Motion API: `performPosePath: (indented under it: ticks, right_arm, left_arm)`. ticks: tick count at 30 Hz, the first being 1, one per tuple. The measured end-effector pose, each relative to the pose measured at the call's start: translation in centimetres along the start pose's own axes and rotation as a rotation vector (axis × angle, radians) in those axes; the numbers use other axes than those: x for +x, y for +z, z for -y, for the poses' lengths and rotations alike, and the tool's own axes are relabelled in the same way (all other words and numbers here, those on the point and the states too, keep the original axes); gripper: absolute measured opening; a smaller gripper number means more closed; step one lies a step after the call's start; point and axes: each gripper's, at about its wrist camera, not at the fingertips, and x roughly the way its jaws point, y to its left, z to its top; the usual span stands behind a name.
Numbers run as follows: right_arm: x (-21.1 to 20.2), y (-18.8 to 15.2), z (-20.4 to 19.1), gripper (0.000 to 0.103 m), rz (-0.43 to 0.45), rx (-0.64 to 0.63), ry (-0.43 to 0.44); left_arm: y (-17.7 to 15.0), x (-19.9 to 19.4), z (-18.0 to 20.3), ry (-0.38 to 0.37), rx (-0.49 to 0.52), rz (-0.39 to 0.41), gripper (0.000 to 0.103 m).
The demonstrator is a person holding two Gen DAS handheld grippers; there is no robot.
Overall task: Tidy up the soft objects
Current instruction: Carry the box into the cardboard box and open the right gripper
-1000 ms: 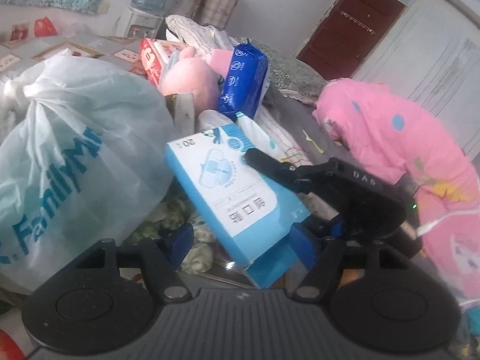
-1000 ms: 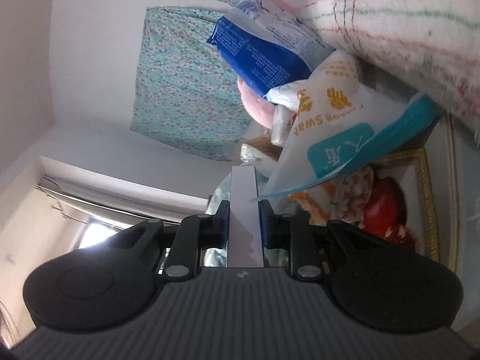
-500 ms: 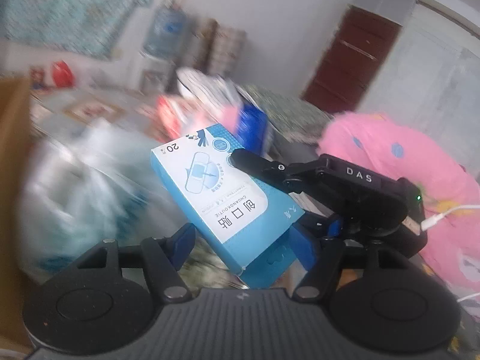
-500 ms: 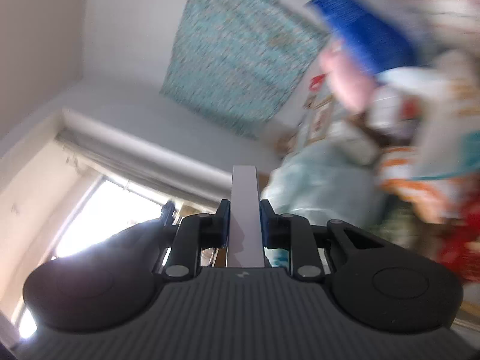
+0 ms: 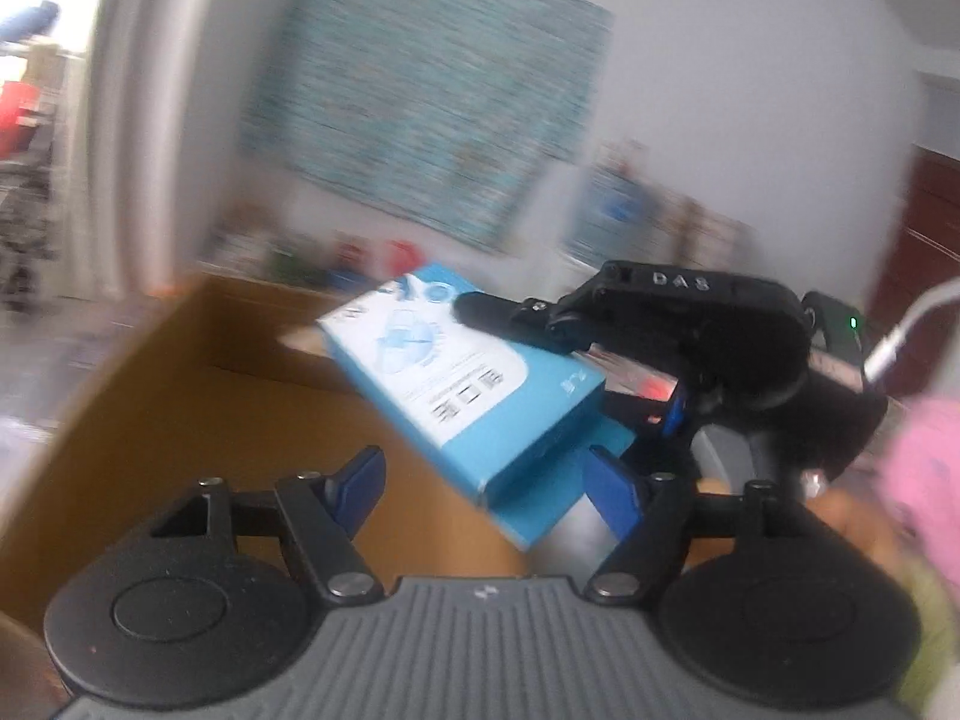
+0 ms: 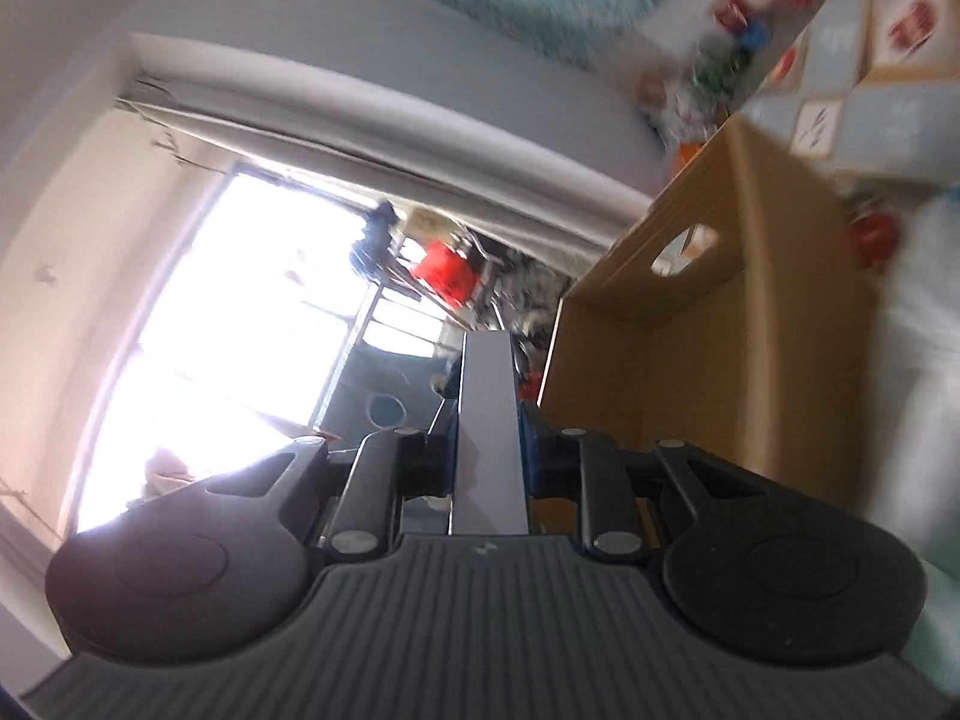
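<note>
While right gripper [image 5: 480,312] pinches blue box [image 5: 462,384].

Blue box [image 5: 462,384] in right tool [image 5: 480,309], from cluttered pile to above open cardboard box [image 5: 180,396].

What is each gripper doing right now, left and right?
Left gripper: open, jaws just widened, pads clear of the blue box.
Right gripper: shut on the blue box, seen edge-on.
</note>
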Motion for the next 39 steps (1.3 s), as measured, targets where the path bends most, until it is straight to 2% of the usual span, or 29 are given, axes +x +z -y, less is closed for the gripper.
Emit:
performPosePath:
  ticks: [3, 7, 10, 13, 17, 22, 27, 31, 34, 39]
  right_arm:
    - [5.9, 0.8, -0.5, 0.019, -0.037, 0.049, -0.063]
    - [14.0, 1.1, 0.6, 0.019, -0.097, 0.145, -0.207]
    - [18.5, 0.9, 2.1, 0.019, -0.072, 0.178, -0.317]
    - [20.2, 1.1, 4.5, 0.019, 0.0, 0.232, -0.383]
    - [22.2, 0.5, 7.3, 0.021, 0.09, 0.305, -0.424]
    - [23.8, -1.5, 8.9, 0.022, 0.13, 0.339, -0.423]
    - [25.5, -1.9, 9.0, 0.025, 0.052, 0.313, -0.414]
    - [26.4, -1.8, 7.9, 0.035, -0.037, 0.275, -0.449]
    - [26.5, -0.9, 6.7, 0.047, -0.035, 0.241, -0.468]
    - [24.3, -0.5, 4.6, 0.051, 0.003, 0.195, -0.469]
  left_arm:
    - [0.4, -0.7, -3.0, 0.089, -0.045, 0.047, 0.075]
    - [0.5, -1.3, -6.8, 0.163, -0.136, 0.079, 0.076]
    - [0.3, -1.7, -9.7, 0.215, -0.202, 0.087, 0.076]
    - [-0.1, -2.3, -12.6, 0.259, -0.251, 0.087, 0.076]
    - [-1.7, -3.9, -15.3, 0.283, -0.294, 0.086, 0.076]
    - [-2.4, -4.4, -16.4, 0.285, -0.311, 0.086, 0.076]
    - [-2.8, -4.6, -15.8, 0.269, -0.301, 0.094, 0.076]
    - [-2.8, -4.4, -15.4, 0.257, -0.287, 0.094, 0.076]
    - [-2.9, -4.5, -15.1, 0.25, -0.277, 0.1, 0.078]
    - [-2.9, -4.9, -14.2, 0.238, -0.252, 0.106, 0.079]
